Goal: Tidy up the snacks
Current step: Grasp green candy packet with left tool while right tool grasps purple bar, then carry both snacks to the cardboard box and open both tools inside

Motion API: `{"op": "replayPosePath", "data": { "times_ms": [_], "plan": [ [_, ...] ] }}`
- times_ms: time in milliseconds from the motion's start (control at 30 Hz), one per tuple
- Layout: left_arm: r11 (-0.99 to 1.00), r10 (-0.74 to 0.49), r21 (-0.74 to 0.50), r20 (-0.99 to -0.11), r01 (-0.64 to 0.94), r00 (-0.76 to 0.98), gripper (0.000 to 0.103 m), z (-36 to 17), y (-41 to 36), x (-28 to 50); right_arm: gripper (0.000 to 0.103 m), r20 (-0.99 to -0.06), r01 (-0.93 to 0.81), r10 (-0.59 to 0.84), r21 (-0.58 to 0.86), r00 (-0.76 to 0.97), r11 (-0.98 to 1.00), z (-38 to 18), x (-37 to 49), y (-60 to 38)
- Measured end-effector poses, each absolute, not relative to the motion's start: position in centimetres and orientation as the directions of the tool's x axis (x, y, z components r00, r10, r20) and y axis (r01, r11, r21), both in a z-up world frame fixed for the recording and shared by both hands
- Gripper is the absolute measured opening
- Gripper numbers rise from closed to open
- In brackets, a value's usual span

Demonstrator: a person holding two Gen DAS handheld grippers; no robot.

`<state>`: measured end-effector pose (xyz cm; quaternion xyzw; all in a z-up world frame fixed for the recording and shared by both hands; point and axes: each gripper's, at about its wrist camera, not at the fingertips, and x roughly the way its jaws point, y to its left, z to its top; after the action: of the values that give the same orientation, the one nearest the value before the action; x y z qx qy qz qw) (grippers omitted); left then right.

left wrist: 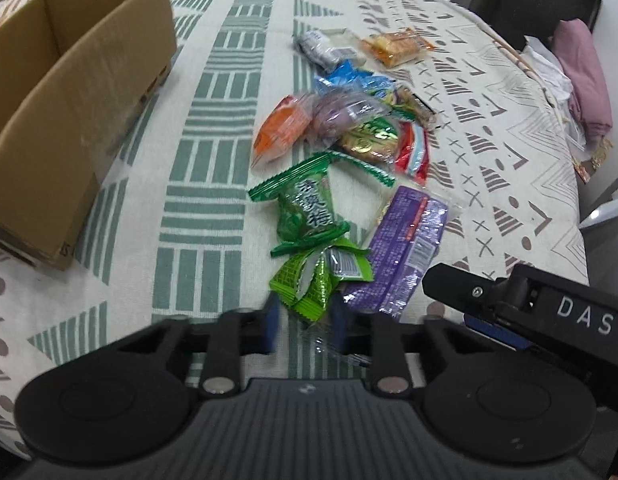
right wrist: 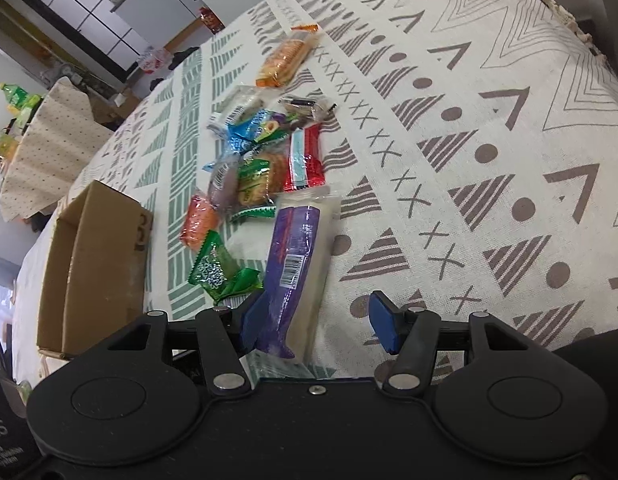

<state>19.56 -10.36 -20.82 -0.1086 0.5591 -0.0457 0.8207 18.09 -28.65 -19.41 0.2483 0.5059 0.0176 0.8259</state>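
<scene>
Pick-up step: left gripper (left wrist: 305, 320) pinching crinkled light-green foil snack packet (left wrist: 313, 286) on patterned tablecloth (left wrist: 205, 216); right gripper (right wrist: 315, 330) spread around purple foil wrapper (right wrist: 289, 264); next, carry to open cardboard box (left wrist: 69, 92).

The left claw (left wrist: 305, 322) pinches a light-green snack packet (left wrist: 315, 286) (purple packet (left wrist: 405, 252) just beside) near the cardboard box (left wrist: 69, 120).
</scene>
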Motion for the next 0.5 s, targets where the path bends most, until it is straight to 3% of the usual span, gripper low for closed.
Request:
{"op": "replayPosePath", "data": {
  "times_ms": [400, 500],
  "plan": [
    [0.973, -0.167, -0.217, -0.897, -0.080, 0.409, 0.013, -19.3, -8.6, 19.1, 0.056, -0.847, 0.236, 0.285, 0.420, 0.448, 0.876, -21.4, 19.7, -27.0],
    [0.973, -0.155, -0.211, -0.895, -0.091, 0.418, 0.013, -18.8, -8.0, 18.8, 0.045, -0.852, 0.233, 0.289, 0.417, 0.437, 0.879, -21.8, 19.9, -26.5]
  ]
}}
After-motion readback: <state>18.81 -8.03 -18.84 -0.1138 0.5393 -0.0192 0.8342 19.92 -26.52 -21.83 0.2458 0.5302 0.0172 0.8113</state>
